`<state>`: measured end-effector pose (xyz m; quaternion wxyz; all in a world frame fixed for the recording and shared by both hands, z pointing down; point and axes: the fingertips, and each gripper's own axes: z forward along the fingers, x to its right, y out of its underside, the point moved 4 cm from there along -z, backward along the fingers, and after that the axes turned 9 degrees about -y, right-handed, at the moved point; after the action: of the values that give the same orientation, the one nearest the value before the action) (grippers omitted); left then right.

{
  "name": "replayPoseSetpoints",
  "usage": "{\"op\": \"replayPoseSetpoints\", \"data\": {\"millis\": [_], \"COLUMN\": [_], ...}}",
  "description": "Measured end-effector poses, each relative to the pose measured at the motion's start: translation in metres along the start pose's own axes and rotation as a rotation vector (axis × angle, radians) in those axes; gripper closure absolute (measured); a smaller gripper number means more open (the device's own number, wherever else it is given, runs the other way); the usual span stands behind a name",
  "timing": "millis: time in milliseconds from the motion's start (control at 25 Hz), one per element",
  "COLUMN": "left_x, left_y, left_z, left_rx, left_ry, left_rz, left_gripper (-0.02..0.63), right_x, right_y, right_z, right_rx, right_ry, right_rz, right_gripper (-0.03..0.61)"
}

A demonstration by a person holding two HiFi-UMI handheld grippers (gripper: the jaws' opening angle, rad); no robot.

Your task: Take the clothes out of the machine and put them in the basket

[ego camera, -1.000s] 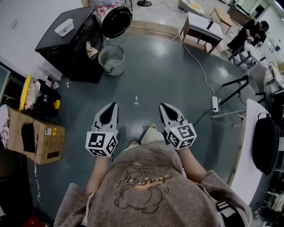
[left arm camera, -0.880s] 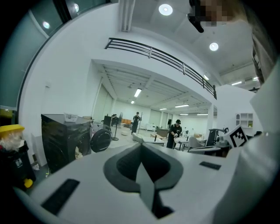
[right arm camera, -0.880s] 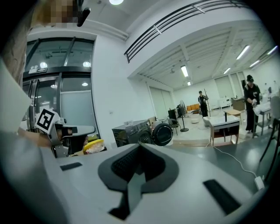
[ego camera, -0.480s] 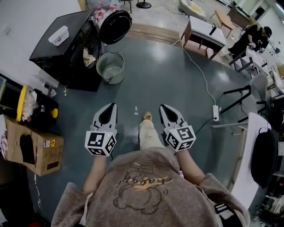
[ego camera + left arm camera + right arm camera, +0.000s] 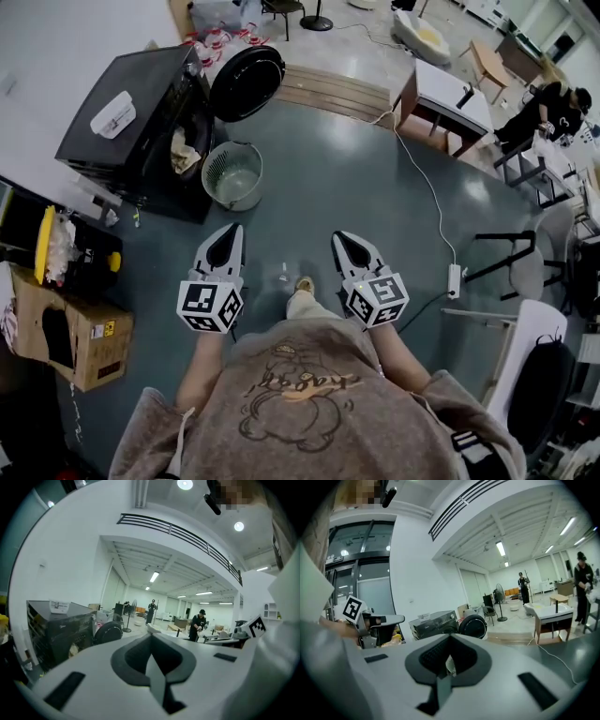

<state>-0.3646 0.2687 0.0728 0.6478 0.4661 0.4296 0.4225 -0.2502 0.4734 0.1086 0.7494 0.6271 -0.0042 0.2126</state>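
Claws first: the left claw (image 5: 234, 229) has its jaws pressed together with nothing between them. The right claw (image 5: 339, 235) looks the same, closed and empty. Both are held roughly level with their tips toward the machine (image 5: 131, 103).

The machine is a black box with its round door (image 5: 246, 82) swung wide, and it stands well apart from both claws. The step in hand therefore reads as the approach, with no garment taken yet. The clothes (image 5: 183, 150) show as a pale bundle in the mouth of the machine. The basket (image 5: 207, 171) stands on the floor just in front of that mouth, between the machine and the claws, and looks empty.

To do this well, come at the machine from its open front and stop short of the basket rather than nudging it. Part the jaws before the tips reach the mouth, since shut jaws would only push the cloth deeper. Aim for a loose fold at the near edge of the bundle, not the depth of the machine. Let one claw pinch while the other gathers whatever trails. Lift the cloth clear of the lip of the machine before swinging it over, and keep to the side of the mouth away from the door. With the basket so near the machine, the carry is short and needs no haste
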Motion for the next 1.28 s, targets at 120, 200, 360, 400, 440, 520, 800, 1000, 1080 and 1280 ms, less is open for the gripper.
{"op": "replayPoseSetpoints", "data": {"millis": [120, 200, 360, 400, 440, 520, 800, 1000, 1080, 1280], "left_x": [0.001, 0.002, 0.002, 0.002, 0.001, 0.0, -0.024, -0.048, -0.057, -0.091], "left_y": [-0.01, -0.014, -0.02, -0.021, -0.022, -0.024, -0.03, -0.039, -0.044, -0.062], "left_z": [0.041, 0.066, 0.104, 0.112, 0.119, 0.131, 0.186, 0.244, 0.27, 0.328], "left_rx": [-0.001, -0.001, 0.01, 0.011, 0.01, 0.006, -0.002, 0.009, 0.013, 0.006], "left_ry": [-0.017, -0.027, -0.041, -0.042, -0.045, -0.051, -0.064, -0.055, -0.053, -0.063], "left_rz": [-0.001, -0.003, -0.006, -0.003, 0.0, 0.004, 0.001, -0.027, -0.031, -0.032], "left_gripper": [0.606, 0.606, 0.606, 0.606, 0.606, 0.606, 0.606, 0.606, 0.606, 0.606], "right_x": [0.035, 0.056, 0.089, 0.095, 0.1, 0.109, 0.141, 0.173, 0.188, 0.219], "right_y": [-0.019, -0.028, -0.042, -0.045, -0.047, -0.05, -0.056, -0.071, -0.08, -0.111], "right_z": [0.026, 0.041, 0.066, 0.073, 0.077, 0.084, 0.133, 0.185, 0.206, 0.266], "right_rx": [-0.005, -0.01, -0.022, -0.024, -0.025, -0.027, -0.036, -0.028, -0.029, -0.04], "right_ry": [-0.029, -0.044, -0.069, -0.074, -0.08, -0.091, -0.111, -0.106, -0.105, -0.112], "right_rz": [-0.004, -0.01, -0.035, -0.04, -0.04, -0.033, -0.022, -0.025, -0.03, -0.049], "right_gripper": [0.581, 0.581, 0.581, 0.581, 0.581, 0.581, 0.581, 0.581, 0.581, 0.581]}}
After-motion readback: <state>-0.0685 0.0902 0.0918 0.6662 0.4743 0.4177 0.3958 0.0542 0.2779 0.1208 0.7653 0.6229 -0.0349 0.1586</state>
